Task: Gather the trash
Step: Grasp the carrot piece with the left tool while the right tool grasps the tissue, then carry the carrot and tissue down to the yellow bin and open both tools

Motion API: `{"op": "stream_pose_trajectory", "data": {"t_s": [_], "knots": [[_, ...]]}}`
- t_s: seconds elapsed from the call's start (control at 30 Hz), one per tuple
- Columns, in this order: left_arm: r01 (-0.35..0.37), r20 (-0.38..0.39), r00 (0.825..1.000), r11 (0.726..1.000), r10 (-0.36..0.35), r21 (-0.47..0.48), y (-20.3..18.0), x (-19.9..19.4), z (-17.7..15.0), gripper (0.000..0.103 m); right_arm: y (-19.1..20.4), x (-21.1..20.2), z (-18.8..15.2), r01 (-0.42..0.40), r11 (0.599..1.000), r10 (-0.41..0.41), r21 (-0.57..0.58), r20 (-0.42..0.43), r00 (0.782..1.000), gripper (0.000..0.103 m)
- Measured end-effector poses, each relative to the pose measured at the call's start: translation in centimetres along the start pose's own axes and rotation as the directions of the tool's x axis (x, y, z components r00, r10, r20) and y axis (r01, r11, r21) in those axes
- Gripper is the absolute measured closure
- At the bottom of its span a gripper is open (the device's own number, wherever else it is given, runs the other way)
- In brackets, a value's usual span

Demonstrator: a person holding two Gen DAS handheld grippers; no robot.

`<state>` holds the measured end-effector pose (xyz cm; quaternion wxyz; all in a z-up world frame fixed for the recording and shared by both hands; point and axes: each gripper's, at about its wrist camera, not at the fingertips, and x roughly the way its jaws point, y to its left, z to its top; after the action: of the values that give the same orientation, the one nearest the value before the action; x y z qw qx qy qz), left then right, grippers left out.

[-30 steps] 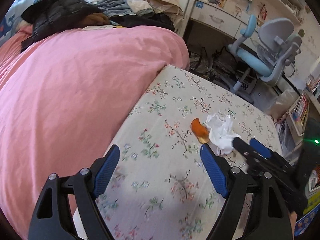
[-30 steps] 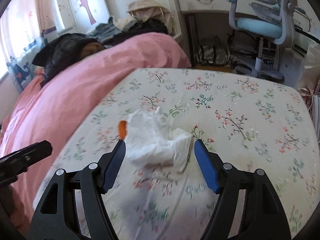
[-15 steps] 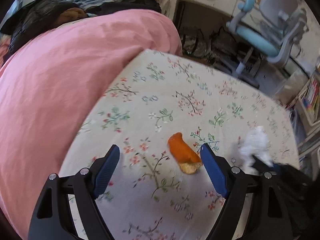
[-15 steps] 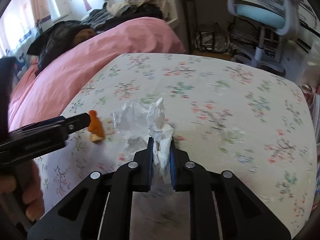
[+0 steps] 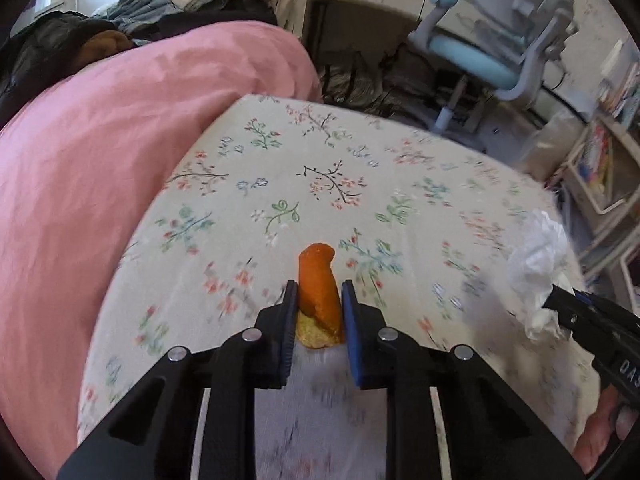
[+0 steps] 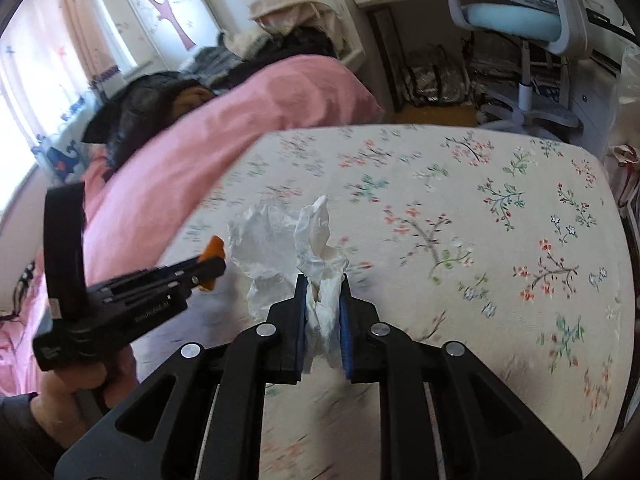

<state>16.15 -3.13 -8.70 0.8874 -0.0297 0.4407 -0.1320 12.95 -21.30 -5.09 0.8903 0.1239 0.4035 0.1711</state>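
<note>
An orange peel [image 5: 318,272] with a pale underside lies on the floral sheet [image 5: 332,160]. My left gripper [image 5: 318,296] is closing on it, and both blue pads touch its sides. From the right wrist view, the peel [image 6: 215,246] pokes out past the left gripper [image 6: 214,266]. A crumpled white tissue [image 6: 280,240] is lifted off the sheet [image 6: 500,240], pinched in my right gripper [image 6: 322,284], which is shut on it. In the left wrist view the tissue [image 5: 538,256] hangs at the right gripper's [image 5: 558,298] tip, at the right edge.
A pink duvet [image 5: 120,140] covers the bed's left side, with dark clothes [image 5: 60,40] piled behind it. Past the foot of the bed stand a blue-grey desk chair [image 5: 480,52], bags under a desk [image 5: 360,80] and a bookshelf [image 5: 600,160]. A hand [image 6: 76,384] holds the left gripper.
The left gripper moved up to the orange peel and closed around it. The right gripper shut on the tissue and lifted it away to the right.
</note>
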Motion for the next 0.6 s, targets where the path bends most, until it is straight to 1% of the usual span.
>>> {"op": "stream_pose_trajectory", "data": {"t_s": [0.1,0.2,0.33,0.43,0.5,0.6], "knots": [[0.021,0.037,0.999,1.0,-0.021,0.011,-0.1,-3.1,-1.2,0.081,1.7,-2.5,-1.4,-0.035,0.999,0.035,-0.006,0.012,0.999,0.09],[0.032,0.088,0.996,0.999,-0.032,0.008,0.0,-7.2,-3.3,0.081,3.8,-5.0,-4.0,-0.067,0.998,0.067,-0.015,0.008,0.998,0.09],[0.034,0.093,0.995,0.999,-0.034,-0.004,0.6,-9.7,-5.9,0.081,7.2,-8.0,-8.7,-0.099,0.993,0.098,-0.058,-0.019,0.995,0.09],[0.042,0.093,0.995,0.999,-0.04,-0.014,1.0,-11.2,-7.9,0.081,10.1,-9.7,-13.7,-0.118,0.987,0.11,-0.109,-0.072,0.991,0.09],[0.046,0.088,0.995,0.999,-0.045,-0.016,1.1,-11.9,-9.2,0.081,11.8,-10.1,-17.4,-0.132,0.982,0.115,-0.134,-0.132,0.985,0.09],[0.055,0.083,0.995,0.998,-0.054,-0.016,0.8,-12.7,-10.5,0.081,13.7,-9.9,-22.2,-0.149,0.977,0.111,-0.152,-0.237,0.965,0.089]]}}
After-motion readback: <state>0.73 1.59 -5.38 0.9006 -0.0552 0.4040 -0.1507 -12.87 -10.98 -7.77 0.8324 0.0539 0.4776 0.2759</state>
